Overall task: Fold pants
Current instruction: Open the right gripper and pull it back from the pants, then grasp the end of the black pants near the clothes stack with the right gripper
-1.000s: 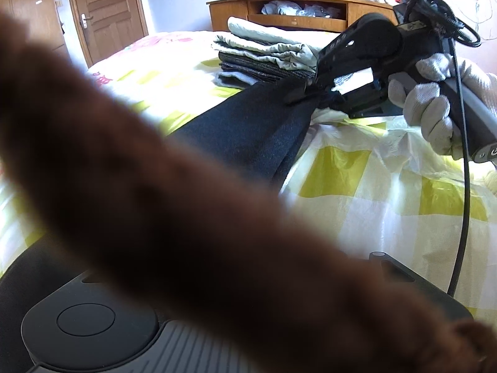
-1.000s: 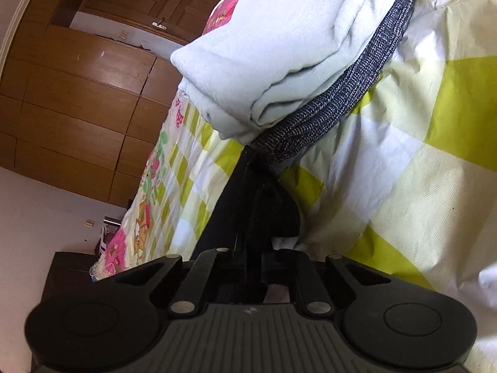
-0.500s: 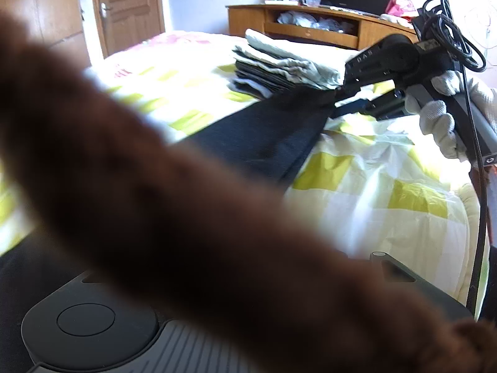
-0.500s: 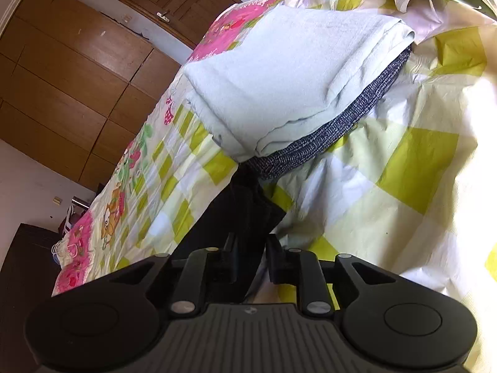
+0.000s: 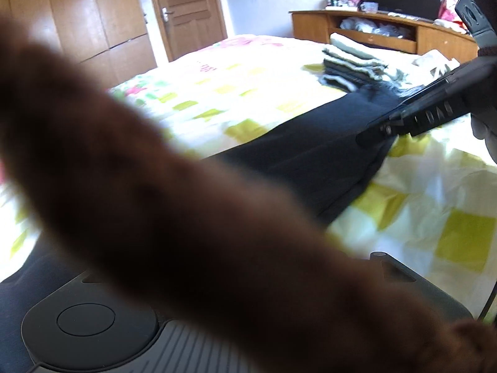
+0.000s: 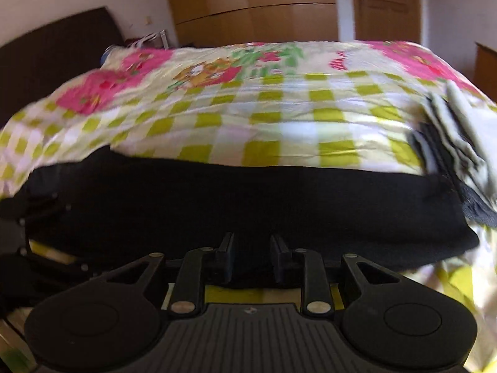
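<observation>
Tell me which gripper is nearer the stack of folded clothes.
Right. The right gripper sits over the dark pants' far end, close beside the stack of folded clothes. The left gripper is at the opposite end, hidden behind a brown blur.

Right gripper (image 6: 251,256) — fingers apart.

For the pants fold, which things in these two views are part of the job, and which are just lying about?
Part of the job:
- dark pants, lying lengthwise on the bed
- right tongs, fingers apart at the pants' near edge
- left tongs, mostly hidden behind a blurred brown shape

Lying about:
- stack of folded clothes
- checked bedspread
- wooden TV cabinet
- wardrobe doors
</observation>
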A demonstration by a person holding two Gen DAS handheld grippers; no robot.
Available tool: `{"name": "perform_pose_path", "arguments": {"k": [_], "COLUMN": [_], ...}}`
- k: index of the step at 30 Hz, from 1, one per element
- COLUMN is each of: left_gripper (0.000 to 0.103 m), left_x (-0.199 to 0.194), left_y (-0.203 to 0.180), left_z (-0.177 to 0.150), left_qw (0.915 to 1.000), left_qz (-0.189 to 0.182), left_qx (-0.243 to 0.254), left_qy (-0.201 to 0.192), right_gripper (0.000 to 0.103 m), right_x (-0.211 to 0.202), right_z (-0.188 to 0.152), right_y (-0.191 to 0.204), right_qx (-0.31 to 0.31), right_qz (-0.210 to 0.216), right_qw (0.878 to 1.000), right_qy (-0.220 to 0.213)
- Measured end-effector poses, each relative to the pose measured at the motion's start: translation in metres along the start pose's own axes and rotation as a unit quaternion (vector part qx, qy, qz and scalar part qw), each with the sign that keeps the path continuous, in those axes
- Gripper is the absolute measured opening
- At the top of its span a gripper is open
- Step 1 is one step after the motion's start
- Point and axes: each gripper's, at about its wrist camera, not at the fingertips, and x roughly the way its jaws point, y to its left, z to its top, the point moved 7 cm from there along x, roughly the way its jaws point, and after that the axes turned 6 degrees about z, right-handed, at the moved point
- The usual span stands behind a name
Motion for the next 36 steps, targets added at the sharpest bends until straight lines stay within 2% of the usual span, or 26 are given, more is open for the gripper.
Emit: {"name": "perform_pose_path", "arguments": {"k": [3, 7, 10, 14, 18, 23, 24, 26, 27, 28, 30, 33, 36], "left_gripper": [0.060, 0.060, 0.060, 0.060, 0.062, 0.062, 0.059, 0.051, 0.036, 0.023, 0.019, 0.019, 0.019], "left_x": [0.001, 0.006, 0.002, 0.003, 0.013, 0.015, 0.017, 0.019, 0.019, 0.017, 0.005, -0.009, 0.007], "left_y": [0.012, 0.014, 0.008, 0.009, 0.009, 0.010, 0.011, 0.013, 0.013, 0.013, 0.013, 0.006, -0.006], "left_z": [-0.010, -0.021, -0.028, -0.032, -0.025, -0.021, -0.021, -0.020, -0.019, -0.018, -0.014, -0.013, -0.031], "left_qw": [0.9995, 0.9993, 0.9986, 0.9989, 0.9988, 0.9986, 0.9989, 0.9994, 0.9995, 0.9997, 0.9997, 0.9989, 0.9972], "left_qz": [0.022, 0.009, 0.005, -0.001, 0.010, 0.018, 0.017, 0.017, 0.011, 0.000, -0.013, -0.015, -0.030], "left_qx": [0.024, 0.028, 0.049, 0.043, 0.045, 0.048, 0.041, 0.028, 0.023, 0.016, 0.016, 0.045, 0.056], "left_qy": [0.005, 0.022, 0.019, 0.021, 0.018, 0.012, 0.014, 0.015, 0.017, 0.018, 0.012, 0.002, 0.039], "right_gripper": [0.041, 0.041, 0.041, 0.041, 0.041, 0.041, 0.041, 0.037, 0.023, 0.022, 0.021, 0.021, 0.021], "right_x": [0.028, 0.052, 0.052, 0.049, 0.061, 0.067, 0.070, 0.079, 0.081, 0.079, 0.064, 0.036, 0.050], "right_z": [-0.006, -0.022, -0.027, -0.033, -0.033, -0.038, -0.038, -0.035, -0.032, -0.029, -0.020, -0.015, -0.035], "right_y": [0.035, 0.061, 0.070, 0.084, 0.090, 0.102, 0.102, 0.099, 0.097, 0.096, 0.096, 0.099, 0.097], "right_qx": [-0.094, -0.184, -0.223, -0.271, -0.287, -0.358, -0.361, -0.342, -0.321, -0.307, -0.288, -0.291, -0.297], "right_qz": [0.018, 0.027, 0.030, 0.045, 0.036, 0.029, 0.023, 0.013, 0.012, 0.013, 0.018, 0.029, 0.034], "right_qw": [0.995, 0.981, 0.972, 0.959, 0.954, 0.931, 0.930, 0.938, 0.945, 0.950, 0.956, 0.956, 0.953], "right_qy": [0.030, 0.062, 0.070, 0.072, 0.073, 0.065, 0.061, 0.062, 0.063, 0.063, 0.049, 0.027, 0.060]}}
